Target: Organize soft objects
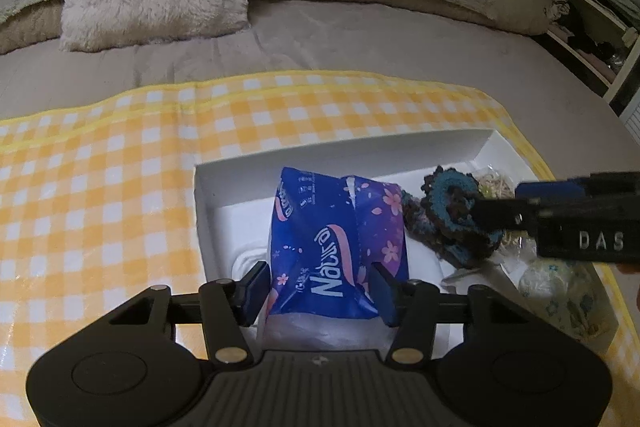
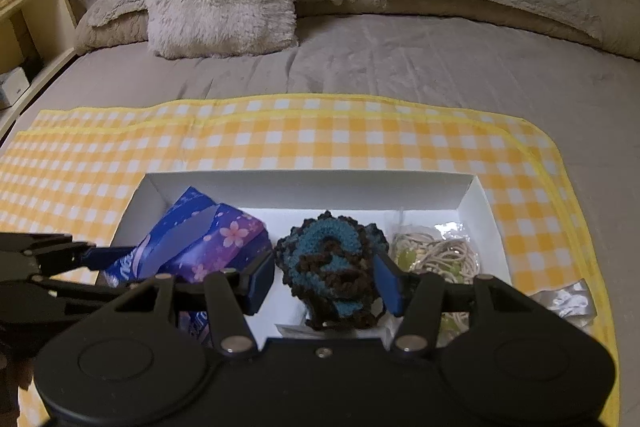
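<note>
Box: shallow white cardboard box on a yellow-checked cloth, already holding everything in view.
Left gripper: jaws clamped on the blue flowered tissue pack, standing in the box.
Right gripper: jaws apart around the teal-and-brown crocheted piece (pads seemingly clear).
Remaining: release, withdraw.
</note>
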Demonstrator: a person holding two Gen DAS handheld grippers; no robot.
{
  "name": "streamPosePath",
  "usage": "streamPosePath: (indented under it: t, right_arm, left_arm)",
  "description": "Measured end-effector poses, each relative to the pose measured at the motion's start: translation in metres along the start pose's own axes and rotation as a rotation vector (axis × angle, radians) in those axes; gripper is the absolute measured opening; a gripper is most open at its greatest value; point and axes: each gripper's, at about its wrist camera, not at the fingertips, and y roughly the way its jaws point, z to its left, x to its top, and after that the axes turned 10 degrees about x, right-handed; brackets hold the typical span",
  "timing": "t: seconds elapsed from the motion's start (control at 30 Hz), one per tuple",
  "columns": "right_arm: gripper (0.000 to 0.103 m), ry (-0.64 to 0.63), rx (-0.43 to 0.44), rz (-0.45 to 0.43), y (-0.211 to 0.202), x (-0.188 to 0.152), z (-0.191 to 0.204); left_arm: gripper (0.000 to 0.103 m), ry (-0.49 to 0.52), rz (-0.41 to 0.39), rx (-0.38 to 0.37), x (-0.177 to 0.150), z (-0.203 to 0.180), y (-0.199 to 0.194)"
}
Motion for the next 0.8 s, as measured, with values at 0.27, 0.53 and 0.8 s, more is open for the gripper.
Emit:
streamPosePath:
  t: [0.27,0.53,0.8]
  right_arm:
    - [0.056,-0.003,0.001,-0.006,-0.012,-0.004,0.001]
    - [0.057,-0.024,0.008,-0.051,-0.045,-0.007,0.01]
    - [0.092,-0.018,-0.029,-0.112,-0.086,-0.017,0.024]
  left_arm:
    - [0.089,0.013,-0.017,0.035,0.004,-0.003,-0.016]
    - [0.1,-0.005,-0.053,0.062,0.004,0.003,-0.05]
    - [0.103,-0.044,-0.099,0.091,-0.002,0.011,-0.096]
